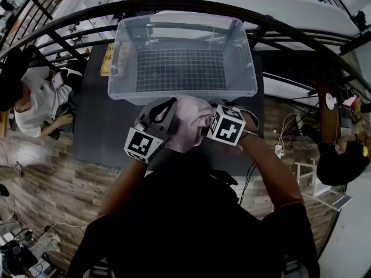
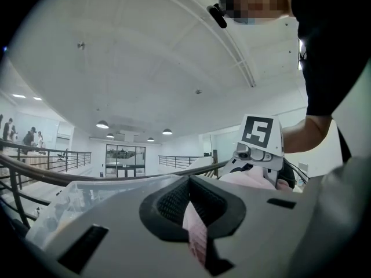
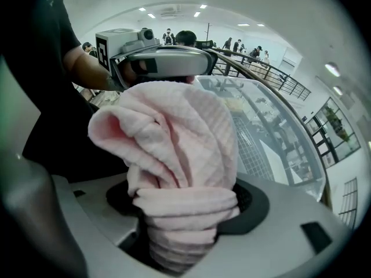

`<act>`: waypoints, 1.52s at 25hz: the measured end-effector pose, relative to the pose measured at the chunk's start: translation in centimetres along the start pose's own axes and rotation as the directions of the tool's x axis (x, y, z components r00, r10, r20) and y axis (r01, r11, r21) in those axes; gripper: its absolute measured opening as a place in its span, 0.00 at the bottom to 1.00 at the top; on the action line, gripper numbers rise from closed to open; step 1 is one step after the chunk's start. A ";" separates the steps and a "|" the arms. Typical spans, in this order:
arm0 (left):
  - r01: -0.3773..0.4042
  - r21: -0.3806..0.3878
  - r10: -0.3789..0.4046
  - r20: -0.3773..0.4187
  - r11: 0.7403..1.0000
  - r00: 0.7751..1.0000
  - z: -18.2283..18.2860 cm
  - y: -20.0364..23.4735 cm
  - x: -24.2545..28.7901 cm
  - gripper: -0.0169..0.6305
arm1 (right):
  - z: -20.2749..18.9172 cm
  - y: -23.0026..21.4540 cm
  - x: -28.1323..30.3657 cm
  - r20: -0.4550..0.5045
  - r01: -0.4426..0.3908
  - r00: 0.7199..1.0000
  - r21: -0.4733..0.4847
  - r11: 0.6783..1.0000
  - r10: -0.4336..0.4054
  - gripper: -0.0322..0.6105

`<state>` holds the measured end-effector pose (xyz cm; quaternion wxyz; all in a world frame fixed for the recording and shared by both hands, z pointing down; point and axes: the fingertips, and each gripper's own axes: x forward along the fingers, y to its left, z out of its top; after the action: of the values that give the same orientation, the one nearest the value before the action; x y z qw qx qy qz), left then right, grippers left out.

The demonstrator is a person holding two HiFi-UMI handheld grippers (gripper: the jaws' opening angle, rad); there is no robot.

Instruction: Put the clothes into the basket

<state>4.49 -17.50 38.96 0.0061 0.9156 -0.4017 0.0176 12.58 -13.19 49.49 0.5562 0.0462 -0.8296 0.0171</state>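
Now left tongs (image 2: pixel 194 213) and right tongs (image 3: pixel 185 225) both clench the pink cloth (image 1: pixel 188 123) beside the clear basket (image 1: pixel 182 95), railing (image 1: pixel 174 4) beyond

Indoor hall, mezzanine railing (image 1: pixel 185 4), ceiling lights (image 2: pixel 102 124), wood floor (image 1: pixel 52 167)

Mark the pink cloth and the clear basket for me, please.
pink cloth (image 3: pixel 179 126), right gripper view, on the bunched upper folds.
clear basket (image 1: pixel 123 57), head view, on its left wall.
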 end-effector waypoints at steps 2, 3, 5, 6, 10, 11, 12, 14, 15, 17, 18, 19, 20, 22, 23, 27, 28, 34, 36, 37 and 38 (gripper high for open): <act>-0.010 0.009 0.010 0.006 1.000 1.000 0.7 0.7 0.0 0.03 | 0.4 -0.5 -0.4 -0.004 0.010 1.000 -0.011 1.000 -0.010 0.58; -0.013 0.013 0.013 0.008 1.000 1.000 1.0 1.0 0.0 0.03 | 0.6 -0.7 -0.7 -0.005 0.015 1.000 -0.017 1.000 -0.015 0.58; -0.017 0.022 0.016 0.015 1.000 1.000 1.7 1.5 0.1 0.03 | 1.0 -1.2 -1.3 -0.006 0.028 1.000 -0.027 0.999 -0.029 0.58; -0.018 0.027 0.017 0.018 0.999 1.000 2.1 1.8 0.1 0.03 | 1.3 -1.4 -1.7 -0.006 0.036 0.999 -0.032 0.999 -0.037 0.58; -0.031 0.044 0.030 0.030 0.999 0.999 3.5 3.0 0.2 0.03 | 2.7 -2.5 -3.0 -0.004 0.073 0.997 -0.059 0.996 -0.074 0.58; -0.037 0.046 0.035 0.034 0.998 0.999 3.9 3.3 0.3 0.03 | 3.0 -2.8 -3.2 -0.003 0.084 0.996 -0.066 0.994 -0.084 0.58; -0.040 0.050 0.039 0.039 0.998 0.999 4.4 3.6 0.5 0.03 | 3.3 -3.1 -3.5 -0.004 0.094 0.996 -0.073 0.993 -0.094 0.58; -0.042 0.060 0.039 0.047 0.997 0.998 5.3 4.1 0.8 0.03 | 3.8 -3.7 -3.9 -0.005 0.110 0.994 -0.086 0.990 -0.110 0.58; -0.042 0.066 0.039 0.051 0.997 0.998 5.8 4.3 1.0 0.03 | 4.1 -4.0 -4.1 -0.005 0.117 0.993 -0.092 0.989 -0.118 0.58; -0.044 0.079 0.039 0.056 0.996 0.998 7.0 4.8 1.5 0.03 | 4.6 -4.6 -4.7 -0.003 0.133 0.991 -0.102 0.986 -0.134 0.58; -0.047 0.086 0.042 0.060 0.995 0.997 7.7 5.0 1.7 0.03 | 4.9 -5.0 -5.0 -0.001 0.143 0.990 -0.106 0.984 -0.144 0.58; -0.051 0.093 0.045 0.065 0.994 0.997 8.4 5.1 2.0 0.03 | 5.1 -5.3 -5.4 0.000 0.154 0.988 -0.109 0.982 -0.155 0.58; -0.056 0.098 0.049 0.069 0.994 0.996 9.0 5.2 2.1 0.03 | 5.2 -5.7 -5.8 0.000 0.165 0.986 -0.111 0.980 -0.166 0.58; -0.060 0.102 0.053 0.074 0.993 0.996 10.1 5.4 2.4 0.03 | 5.5 -6.5 -6.5 -0.003 0.187 0.982 -0.116 0.976 -0.188 0.58; -0.061 0.105 0.053 0.075 0.993 0.996 10.5 5.6 2.6 0.03 | 5.7 -6.9 -6.8 -0.004 0.197 0.980 -0.119 0.973 -0.199 0.58; -0.060 0.128 0.049 0.087 0.990 0.995 12.4 6.1 3.3 0.03 | 6.7 -8.6 -8.0 -0.005 0.235 0.971 -0.135 0.963 -0.238 0.58; -0.061 0.133 0.049 0.090 0.989 0.995 12.9 6.1 3.5 0.03 | 6.9 -9.0 -8.4 -0.004 0.244 0.969 -0.141 0.959 -0.247 0.58; -0.068 0.162 0.052 0.103 0.984 0.993 14.3 6.4 4.4 0.03 | 7.9 -11.2 -9.9 0.009 0.311 0.949 -0.167 0.935 -0.314 0.58; -0.078 0.161 0.060 0.109 0.984 0.992 14.6 6.9 4.5 0.03 | 8.3 -12.1 -10.0 0.006 0.334 0.941 -0.179 0.926 -0.338 0.58; -0.080 0.163 0.063 0.111 0.983 0.992 14.7 7.1 4.7 0.03 | 8.4 -12.5 -10.1 0.005 0.343 0.938 -0.184 0.921 -0.348 0.58; -0.082 0.167 0.063 0.113 0.983 0.992 14.9 7.3 4.9 0.03 | 8.5 -12.9 -10.2 0.007 0.350 0.935 -0.187 0.918 -0.355 0.58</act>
<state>2.83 -26.38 24.22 -0.0949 0.8971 -0.4316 0.0029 9.81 -26.14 36.57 0.5633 0.1426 -0.7980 -0.1599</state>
